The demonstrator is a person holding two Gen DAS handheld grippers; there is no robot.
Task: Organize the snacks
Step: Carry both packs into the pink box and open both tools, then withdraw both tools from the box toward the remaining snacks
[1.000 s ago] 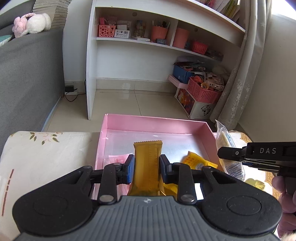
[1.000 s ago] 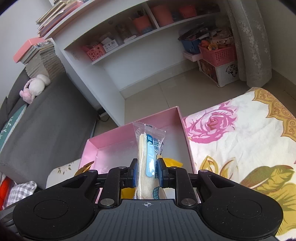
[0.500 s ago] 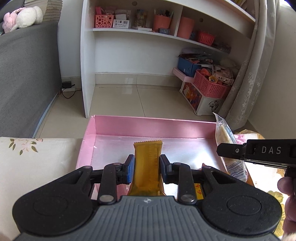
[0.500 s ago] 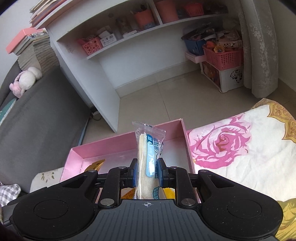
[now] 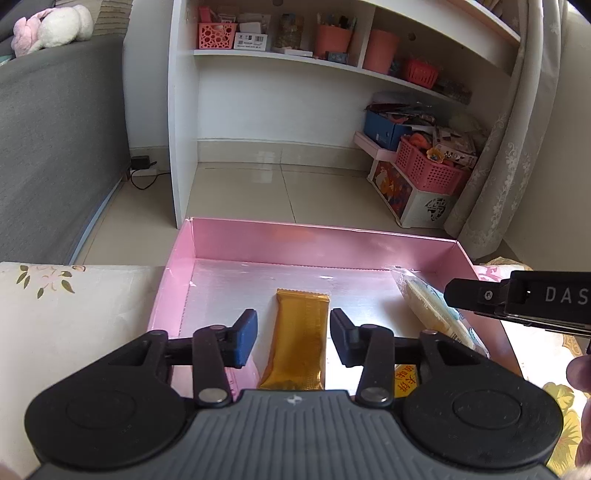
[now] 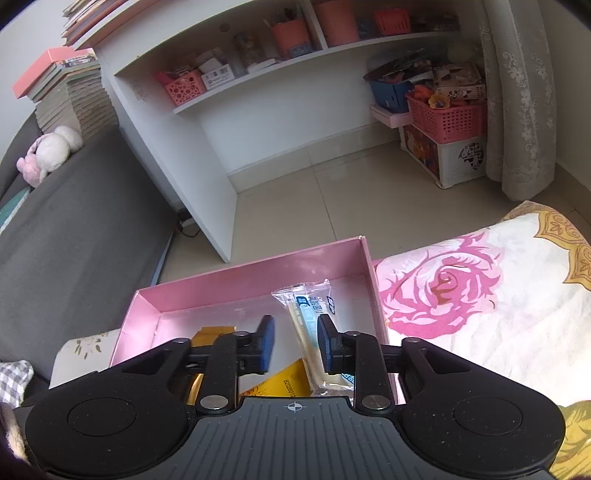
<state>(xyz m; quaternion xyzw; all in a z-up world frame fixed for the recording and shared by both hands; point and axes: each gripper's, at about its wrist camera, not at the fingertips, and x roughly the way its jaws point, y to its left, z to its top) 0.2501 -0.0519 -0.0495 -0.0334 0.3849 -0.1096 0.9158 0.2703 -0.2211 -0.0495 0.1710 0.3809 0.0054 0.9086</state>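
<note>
The left gripper [image 5: 293,334] has its jaws opening, and the golden snack bar [image 5: 297,341] lies between them without touching either pad. The bar rests flat on the floor of the pink box [image 5: 314,240]. Its long axis runs along the line of the fingers, and its crimped far end points away from the claw toward the far wall of the box.

The right gripper [image 6: 295,341] is also opening its jaws. The clear-wrapped snack [image 6: 308,321] lies in the gap between them, closer to the right pad; I cannot tell if it touches that pad. Its long axis also goes forward from the claw, leaning a little to the left, with the sealed end pointing to the far right corner of the box. A yellow packet [image 6: 284,382] lies under this claw, near its base.

The box has a silver floor and stands on a cloth with flowers [image 6: 461,295], which spreads to the right of the right claw. Ahead of both claws there is a tiled floor [image 5: 240,195], a white shelf unit [image 5: 181,129] with pink baskets, and a curtain [image 5: 517,129] on the right. A grey sofa [image 5: 55,147] with a plush toy [image 5: 51,27] is on the left.
</note>
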